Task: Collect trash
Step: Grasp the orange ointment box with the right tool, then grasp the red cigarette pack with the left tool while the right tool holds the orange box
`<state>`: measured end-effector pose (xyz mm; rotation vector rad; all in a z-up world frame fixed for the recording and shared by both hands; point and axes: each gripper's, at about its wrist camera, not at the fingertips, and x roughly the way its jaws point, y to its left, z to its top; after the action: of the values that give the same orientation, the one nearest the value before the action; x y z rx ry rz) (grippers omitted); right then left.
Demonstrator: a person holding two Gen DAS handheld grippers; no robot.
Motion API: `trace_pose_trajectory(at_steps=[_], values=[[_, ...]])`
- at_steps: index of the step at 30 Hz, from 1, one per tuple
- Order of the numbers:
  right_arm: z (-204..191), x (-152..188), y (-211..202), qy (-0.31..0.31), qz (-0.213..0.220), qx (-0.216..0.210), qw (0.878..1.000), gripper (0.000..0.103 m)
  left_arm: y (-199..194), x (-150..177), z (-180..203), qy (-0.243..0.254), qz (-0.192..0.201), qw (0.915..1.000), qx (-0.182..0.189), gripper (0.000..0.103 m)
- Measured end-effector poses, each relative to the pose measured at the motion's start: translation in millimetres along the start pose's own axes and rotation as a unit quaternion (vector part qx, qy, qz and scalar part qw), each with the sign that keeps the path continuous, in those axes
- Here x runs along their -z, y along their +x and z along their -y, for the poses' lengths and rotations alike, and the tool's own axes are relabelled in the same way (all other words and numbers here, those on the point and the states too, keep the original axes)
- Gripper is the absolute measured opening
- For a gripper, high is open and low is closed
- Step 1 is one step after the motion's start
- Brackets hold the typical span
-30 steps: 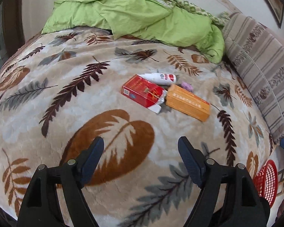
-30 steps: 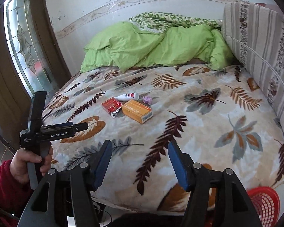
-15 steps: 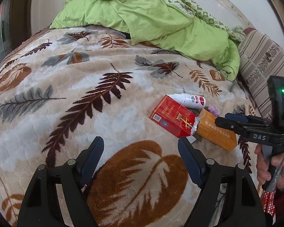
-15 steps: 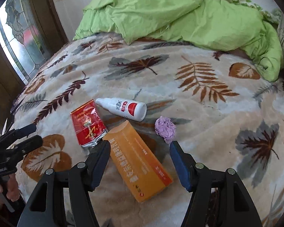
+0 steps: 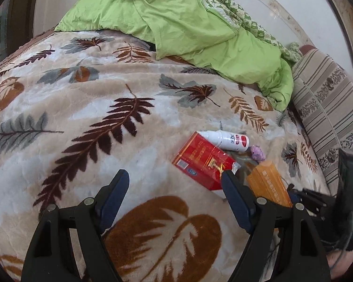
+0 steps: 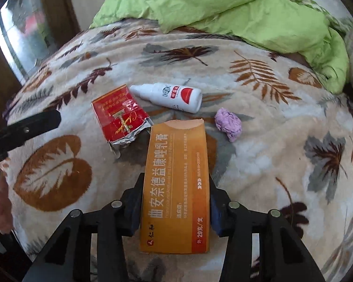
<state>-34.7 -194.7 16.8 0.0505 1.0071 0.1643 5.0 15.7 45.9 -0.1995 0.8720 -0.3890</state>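
The right gripper (image 6: 175,209) has just been closing, and its two blue-padded fingers (image 6: 133,208) now sit against the long sides of a flat orange cardboard medicine box (image 6: 176,185) printed with white Chinese characters. The box lies on the bed between the jaws, its near half pinched and its far end, with a curved tuck flap, pointing away from the gripper.

Everything else is placed by that orange box. Just beyond its far left corner lies a torn red cigarette pack (image 6: 118,119) with crumpled silver foil at its open end. Just past the far end of the box a small white plastic bottle (image 6: 169,96) with a red label rests on its side, nozzle to the left. Off the far right corner sits a crumpled lilac wad of paper (image 6: 228,124), apart from the box. All four rest on a plush cream bed blanket (image 6: 258,159) patterned with brown and grey leaves. Far beyond the box a rumpled lime-green quilt (image 6: 223,2) is heaped at the head of the bed.

The left gripper (image 5: 175,203) hangs over the blanket to the left of the box with its jaws spread wide and nothing between them; its right finger (image 5: 235,202) overlaps the near edge of the red pack in the left wrist view. A striped beige cushion (image 5: 329,108) lies beyond the box on the right.
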Motion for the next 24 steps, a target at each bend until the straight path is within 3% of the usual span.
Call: trace_pose_trajectory(at_steps=[6,9,11,15,17,18,19,21,24], values=[[16.4,31.3,-39.3,0.136,0.056,-0.035,0.988,0.049,47.0,-24.4,12.1,0.0,-0.023,0.9992,0.033,0.079],[21.1,35.1,-49.2,0.146,0.077,-0.025,0.986,0.049,64.2,-26.1,14.1,0.005,-0.036,0.9981,0.049,0.079],[28.3,32.5,-55.9,0.155,0.099,-0.024,0.983,0.049,68.7,-22.0,19.2,0.014,-0.061,0.9948,0.081,0.079],[54.9,33.9,-61.1,0.213,0.114,-0.016,0.97,0.049,51.0,1.0,47.1,0.084,-0.117,0.9742,0.173,0.079],[65.8,33.9,-67.8,0.233,0.131,0.0,0.964,0.049,33.4,20.4,61.9,0.134,-0.154,0.9542,0.219,0.079],[70.1,33.8,-71.9,0.238,0.14,0.009,0.961,0.049,19.6,30.6,69.0,0.169,-0.157,0.9454,0.23,0.079],[73.5,33.5,-75.9,0.24,0.148,0.016,0.959,0.049,7.4,36.6,73.1,0.196,-0.146,0.9433,0.225,0.079],[77.9,34.0,-81.0,0.239,0.157,0.021,0.958,0.049,-12.2,38.6,74.9,0.22,-0.113,0.9451,0.213,0.079],[80.3,36.5,-82.5,0.244,0.156,0.012,0.957,0.049,-15.8,25.4,70.8,0.205,-0.048,0.9663,0.148,0.08]])
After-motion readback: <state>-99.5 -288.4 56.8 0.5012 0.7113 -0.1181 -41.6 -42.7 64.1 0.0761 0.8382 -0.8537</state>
